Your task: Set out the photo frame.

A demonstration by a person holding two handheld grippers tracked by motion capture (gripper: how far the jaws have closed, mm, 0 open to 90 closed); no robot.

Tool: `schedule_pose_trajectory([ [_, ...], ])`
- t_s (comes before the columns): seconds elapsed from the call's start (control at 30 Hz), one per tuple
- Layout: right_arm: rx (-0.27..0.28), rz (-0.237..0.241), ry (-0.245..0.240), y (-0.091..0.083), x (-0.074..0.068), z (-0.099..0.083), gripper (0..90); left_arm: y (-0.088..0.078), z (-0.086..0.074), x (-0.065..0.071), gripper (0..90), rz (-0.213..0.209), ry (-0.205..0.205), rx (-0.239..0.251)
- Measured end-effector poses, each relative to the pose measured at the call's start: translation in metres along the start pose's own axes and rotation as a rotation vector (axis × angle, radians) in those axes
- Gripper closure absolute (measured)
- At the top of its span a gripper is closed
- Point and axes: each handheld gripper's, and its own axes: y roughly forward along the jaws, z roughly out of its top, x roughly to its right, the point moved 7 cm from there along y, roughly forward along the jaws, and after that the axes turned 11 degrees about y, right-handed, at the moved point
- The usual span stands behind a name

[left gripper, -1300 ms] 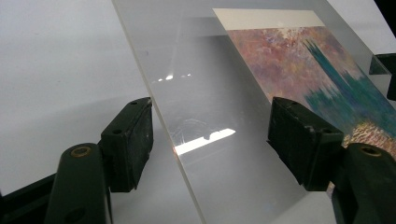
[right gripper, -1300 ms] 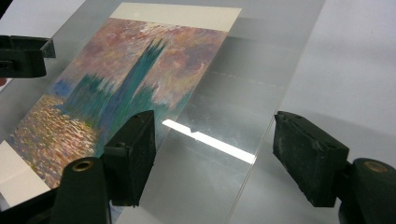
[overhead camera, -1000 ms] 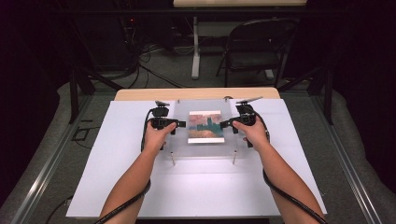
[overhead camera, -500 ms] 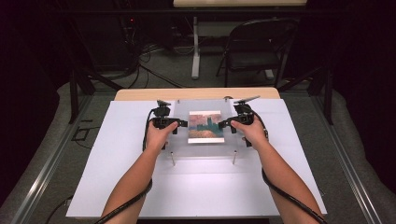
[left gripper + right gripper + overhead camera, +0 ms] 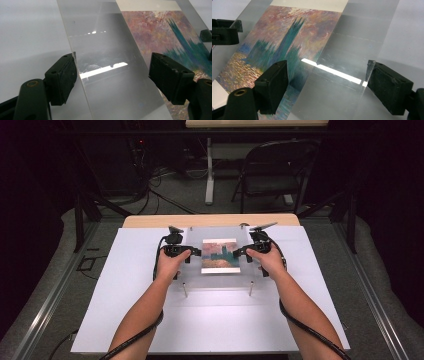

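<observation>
Progress looks mid-way: clear acrylic panel [image 5: 220, 257] sits over the painting print [image 5: 220, 255] on standoff posts at the desk [image 5: 125, 320] middle, while left gripper [image 5: 196, 252] and right gripper [image 5: 239, 253] have just been spreading their fingers, panel edges between them, unclamped.

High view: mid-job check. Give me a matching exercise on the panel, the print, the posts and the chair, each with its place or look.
Things:
1. clear panel
2. print
3. metal posts
4. folding chair

Place or look:
A. on the floor beyond the table
B. pink sky and teal towers
C. see-through, with light glare on it
D. upright at the panel's near edge

Pairs: 1-C, 2-B, 3-D, 4-A
</observation>
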Motion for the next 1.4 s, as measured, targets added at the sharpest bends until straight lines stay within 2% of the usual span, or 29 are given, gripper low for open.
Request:
schedule_pose_trajectory([
  [0.27,0.007,0.002,-0.009,-0.001,0.001,0.000,20.0,-0.001,0.002,-0.001,25.4,0.003,-0.014,-0.017],
  [0.37,0.008,-0.001,-0.014,-0.002,0.001,0.000,19.9,-0.002,0.002,-0.002,28.7,-0.001,-0.033,-0.004],
  [0.63,0.027,-0.019,-0.030,-0.003,0.000,0.000,19.9,-0.004,0.002,-0.001,29.2,0.006,-0.033,-0.003],
  [0.9,0.043,-0.020,-0.049,-0.006,-0.003,0.001,19.9,-0.010,0.003,0.000,31.0,0.007,-0.025,0.003],
  [1.4,0.069,-0.067,-0.116,-0.024,-0.018,0.001,19.9,-0.030,0.007,0.011,33.9,0.047,0.017,0.031],
])
